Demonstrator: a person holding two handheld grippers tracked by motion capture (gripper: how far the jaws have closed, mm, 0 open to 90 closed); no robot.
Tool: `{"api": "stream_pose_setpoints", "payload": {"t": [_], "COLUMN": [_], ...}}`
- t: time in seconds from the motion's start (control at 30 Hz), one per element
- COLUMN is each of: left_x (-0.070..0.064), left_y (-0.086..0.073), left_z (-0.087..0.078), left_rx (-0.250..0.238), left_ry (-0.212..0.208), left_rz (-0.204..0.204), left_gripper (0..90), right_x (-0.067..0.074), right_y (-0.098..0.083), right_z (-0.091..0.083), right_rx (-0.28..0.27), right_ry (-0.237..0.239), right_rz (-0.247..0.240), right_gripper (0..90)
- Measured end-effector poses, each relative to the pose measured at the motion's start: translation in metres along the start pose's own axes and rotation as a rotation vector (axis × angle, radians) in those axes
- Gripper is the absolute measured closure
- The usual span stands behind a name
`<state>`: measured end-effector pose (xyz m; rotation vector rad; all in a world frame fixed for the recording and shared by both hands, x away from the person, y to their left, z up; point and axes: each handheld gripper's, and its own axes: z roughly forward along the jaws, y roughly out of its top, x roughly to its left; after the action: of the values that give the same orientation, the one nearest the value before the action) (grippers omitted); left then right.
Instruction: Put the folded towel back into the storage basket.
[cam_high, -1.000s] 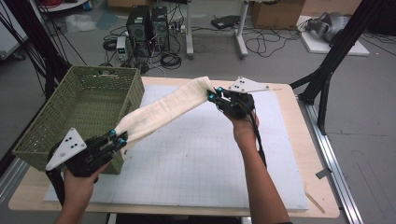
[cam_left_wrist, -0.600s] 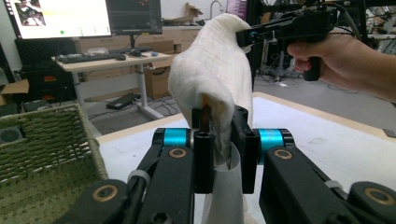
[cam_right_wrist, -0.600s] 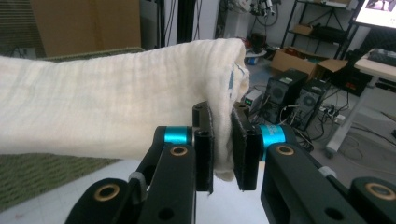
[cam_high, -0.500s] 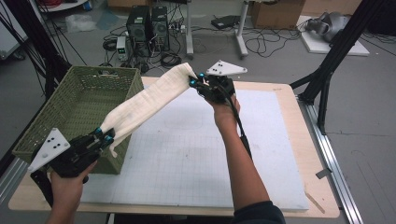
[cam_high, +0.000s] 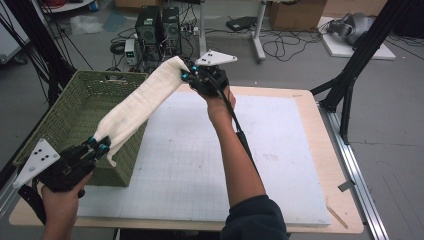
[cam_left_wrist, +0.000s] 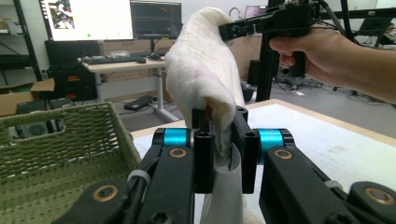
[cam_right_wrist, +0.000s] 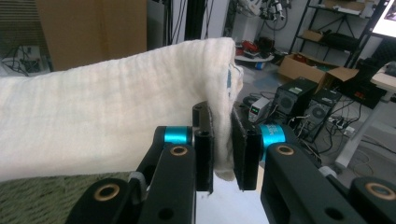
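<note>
**Cloth stretched between both grippers**

A long cream woven cloth (cam_high: 137, 105) hangs taut above the green wicker basket (cam_high: 67, 125) at the table's left. The left gripper (cam_high: 100, 145) clamps its near end; the right gripper (cam_high: 187, 77) clamps the far end, raised higher.

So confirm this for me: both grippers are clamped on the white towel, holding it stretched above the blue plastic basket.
One thing is off: the basket is green woven wicker, not blue plastic, as the high view shows. The rest holds: left gripper and right gripper each clamp an end of the white towel above it.
</note>
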<state>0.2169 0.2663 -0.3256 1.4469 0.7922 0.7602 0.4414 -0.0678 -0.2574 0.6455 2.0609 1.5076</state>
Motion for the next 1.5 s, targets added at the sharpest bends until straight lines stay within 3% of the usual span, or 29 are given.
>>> {"api": "stream_pose_setpoints", "payload": {"t": [0.73,1.2,1.5], "left_x": [0.028,0.037,0.044], "left_y": [-0.003,-0.005,-0.007], "left_z": [-0.023,-0.034,-0.040], "left_rx": [-0.014,0.009,0.024], "left_ry": [0.101,0.165,0.214], "left_rz": [-0.044,-0.027,-0.059], "left_gripper": [81.4,81.3,81.3], "right_x": [0.026,0.045,0.059], "right_y": [0.028,0.041,0.045], "right_z": [0.076,0.121,0.149], "right_rx": [0.006,0.025,0.039], "right_ry": [0.053,0.079,0.096], "right_rz": [0.005,-0.013,-0.010], "right_gripper": [80.9,81.0,81.0]}}
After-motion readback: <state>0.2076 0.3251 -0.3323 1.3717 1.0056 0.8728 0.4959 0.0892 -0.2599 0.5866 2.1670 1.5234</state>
